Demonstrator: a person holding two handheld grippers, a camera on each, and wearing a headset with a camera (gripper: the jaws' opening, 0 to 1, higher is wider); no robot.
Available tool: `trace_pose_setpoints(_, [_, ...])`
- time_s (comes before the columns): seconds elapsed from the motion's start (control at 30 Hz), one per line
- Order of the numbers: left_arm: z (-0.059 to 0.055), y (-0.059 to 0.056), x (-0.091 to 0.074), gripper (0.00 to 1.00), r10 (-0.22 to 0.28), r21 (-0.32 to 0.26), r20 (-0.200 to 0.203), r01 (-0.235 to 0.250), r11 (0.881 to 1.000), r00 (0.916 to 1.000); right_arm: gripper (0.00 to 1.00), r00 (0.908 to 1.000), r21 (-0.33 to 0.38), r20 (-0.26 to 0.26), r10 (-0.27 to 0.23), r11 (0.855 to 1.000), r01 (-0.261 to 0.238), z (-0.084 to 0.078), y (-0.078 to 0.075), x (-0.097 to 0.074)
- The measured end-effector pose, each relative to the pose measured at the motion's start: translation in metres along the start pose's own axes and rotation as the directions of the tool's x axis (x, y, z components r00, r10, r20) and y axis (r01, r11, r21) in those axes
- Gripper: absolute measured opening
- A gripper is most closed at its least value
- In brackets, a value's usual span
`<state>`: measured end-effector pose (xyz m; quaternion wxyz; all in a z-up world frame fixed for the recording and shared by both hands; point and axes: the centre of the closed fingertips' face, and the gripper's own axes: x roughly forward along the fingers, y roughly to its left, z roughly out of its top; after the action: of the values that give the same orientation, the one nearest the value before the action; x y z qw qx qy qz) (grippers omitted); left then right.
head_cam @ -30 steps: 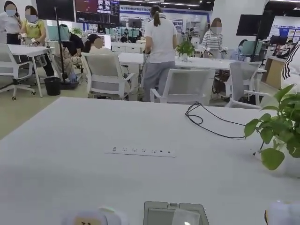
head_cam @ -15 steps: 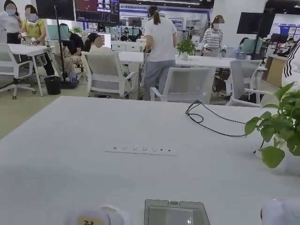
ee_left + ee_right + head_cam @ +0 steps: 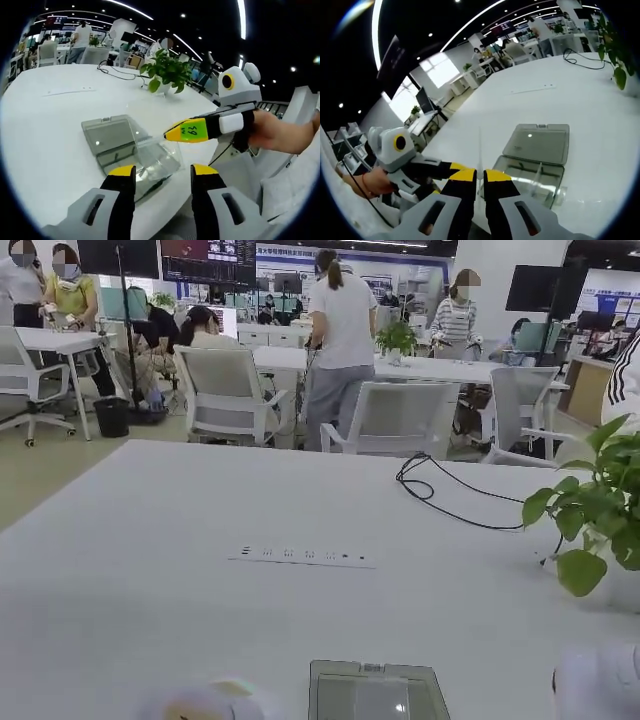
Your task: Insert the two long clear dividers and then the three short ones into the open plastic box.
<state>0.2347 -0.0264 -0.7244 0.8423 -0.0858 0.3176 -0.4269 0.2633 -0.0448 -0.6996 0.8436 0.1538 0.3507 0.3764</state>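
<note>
Right claw [image 3: 480,176] pinches clear divider [image 3: 480,150] beside open box [image 3: 537,145]; left claw [image 3: 163,171] wide.

Clear and opaque plastic on a matt white surface [image 3: 150,580].
The plastic box [image 3: 155,161] was transparent and glossy, and its smoke-tinted lid [image 3: 538,143] was smooth and threw back a ceiling light. The clear divider [image 3: 480,150] looked like thin see-through plastic, almost invisible edge-on. The left gripper [image 3: 163,172] and the right gripper [image 3: 480,176] both had smooth grey plastic jaws with matt yellow tips. The surface was smooth, without shine, and the plant's leaves [image 3: 590,510] looked waxy.
</note>
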Motion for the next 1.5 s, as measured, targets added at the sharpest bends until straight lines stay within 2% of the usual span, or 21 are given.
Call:
trace_pose_setpoints(0.1, [-0.002,0.002,-0.005,0.45,-0.012,0.029,-0.003,0.012,1.0,0.9999,0.07,0.9998,0.014,-0.016,-0.013,1.0,0.013,0.001,-0.003,0.001])
trace_pose_setpoints(0.27, [-0.006,0.007,-0.012,0.57,-0.031,0.136,-0.016,0.033,0.99,0.9994,0.07,0.9979,0.034,-0.059,-0.027,0.999,0.03,0.001,-0.007,0.003])
trace_pose_setpoints(0.33, [-0.008,0.009,-0.014,0.6,-0.039,0.144,-0.023,0.042,0.989,0.999,0.07,0.9968,0.039,-0.072,-0.035,0.999,0.037,0.002,-0.009,0.003])
trace_pose_setpoints(0.6, [-0.021,0.021,-0.023,0.8,-0.076,0.246,-0.059,0.088,0.965,0.9954,0.07,0.992,0.09,-0.105,-0.069,0.993,0.079,0.011,-0.018,0.004])
trace_pose_setpoints(0.7, [-0.025,0.027,-0.026,0.84,-0.088,0.281,-0.073,0.105,0.954,0.9935,0.07,0.9863,0.1,-0.141,-0.085,0.99,0.1,0.01,-0.02,0.007])
trace_pose_setpoints(0.83, [-0.03,0.031,-0.027,0.91,-0.107,0.303,-0.086,0.129,0.944,0.9905,0.07,0.9752,0.116,-0.196,-0.103,0.985,0.127,0.006,-0.023,0.011])
trace_pose_setpoints(0.9, [-0.034,0.032,-0.028,0.92,-0.12,0.316,-0.101,0.146,0.937,0.9876,0.07,0.9667,0.13,-0.227,-0.118,0.98,0.15,0.004,-0.025,0.013])
trace_pose_setpoints(0.93, [-0.036,0.032,-0.027,0.93,-0.125,0.32,-0.111,0.155,0.935,0.9859,0.07,0.9595,0.135,-0.248,-0.133,0.976,0.171,0.002,-0.028,0.014])
trace_pose_setpoints(0.97, [-0.038,0.032,-0.028,0.93,-0.13,0.326,-0.116,0.162,0.932,0.9847,0.07,0.9576,0.138,-0.254,-0.136,0.975,0.175,0.002,-0.029,0.015])
trace_pose_setpoints(1.0, [-0.039,0.032,-0.028,0.93,-0.135,0.328,-0.121,0.168,0.93,0.9835,0.07,0.949,0.153,-0.281,-0.142,0.97,0.191,-0.001,-0.03,0.015])
trace_pose_setpoints(1.1, [-0.041,0.033,-0.029,0.93,-0.155,0.332,-0.125,0.189,0.924,0.9799,0.07,0.9335,0.175,-0.326,-0.149,0.961,0.214,-0.005,-0.03,0.019])
trace_pose_setpoints(1.13, [-0.041,0.033,-0.029,0.93,-0.158,0.336,-0.126,0.192,0.922,0.9793,0.07,0.9222,0.17,-0.352,-0.16,0.958,0.231,-0.009,-0.032,0.02])
trace_pose_setpoints(1.23, [-0.043,0.035,-0.029,0.93,-0.174,0.343,-0.131,0.209,0.916,0.976,0.07,0.9069,0.188,-0.384,-0.174,0.947,0.261,-0.017,-0.034,0.025])
trace_pose_setpoints(1.3, [-0.044,0.034,-0.028,0.93,-0.193,0.345,-0.132,0.228,0.91,0.9722,0.07,0.9019,0.198,-0.39,-0.185,0.94,0.279,-0.021,-0.036,0.03])
trace_pose_setpoints(1.43, [-0.048,0.036,-0.028,0.93,-0.21,0.345,-0.142,0.248,0.905,0.9672,0.07,0.8822,0.228,-0.423,-0.207,0.918,0.325,-0.032,-0.041,0.036])
trace_pose_setpoints(1.5, [-0.049,0.037,-0.027,0.93,-0.217,0.347,-0.144,0.255,0.903,0.9655,0.07,0.8767,0.239,-0.433,-0.209,0.911,0.335,-0.036,-0.042,0.039])
